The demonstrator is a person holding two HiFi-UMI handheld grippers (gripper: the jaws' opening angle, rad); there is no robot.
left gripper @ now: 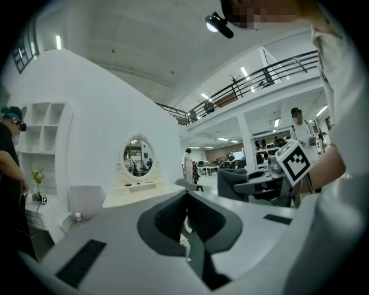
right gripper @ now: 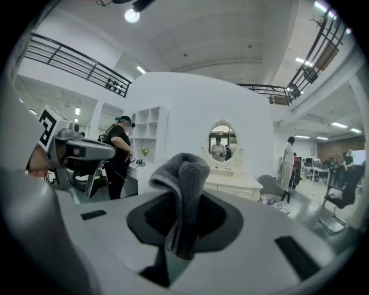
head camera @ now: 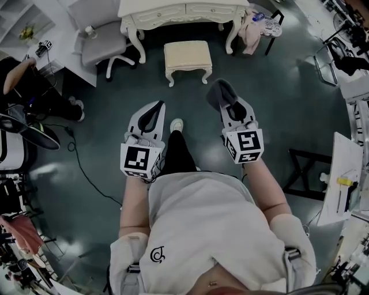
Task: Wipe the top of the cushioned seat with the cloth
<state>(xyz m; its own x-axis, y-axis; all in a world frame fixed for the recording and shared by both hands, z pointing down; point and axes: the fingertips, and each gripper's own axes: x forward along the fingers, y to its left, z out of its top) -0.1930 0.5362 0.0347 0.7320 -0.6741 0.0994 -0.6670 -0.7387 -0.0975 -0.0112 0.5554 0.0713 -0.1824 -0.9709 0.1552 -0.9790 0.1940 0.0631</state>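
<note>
The cushioned seat (head camera: 187,55) is a cream stool with curved legs, standing on the dark floor in front of a white dressing table (head camera: 184,10). A grey cloth (head camera: 221,92) sticks up from my right gripper (head camera: 228,101), which is shut on it; in the right gripper view the cloth (right gripper: 183,173) folds over between the dark pads (right gripper: 155,216). My left gripper (head camera: 154,110) is held beside it, jaws shut with nothing in them, as the left gripper view (left gripper: 187,201) also shows. Both grippers hang well short of the seat, at about waist height.
A grey office chair (head camera: 101,46) stands left of the stool, and clothes are piled on a chair (head camera: 256,26) to its right. A person in black (head camera: 23,80) stands by shelves at the left. An oval mirror (right gripper: 222,141) tops the dressing table. A dark frame (head camera: 305,173) is at the right.
</note>
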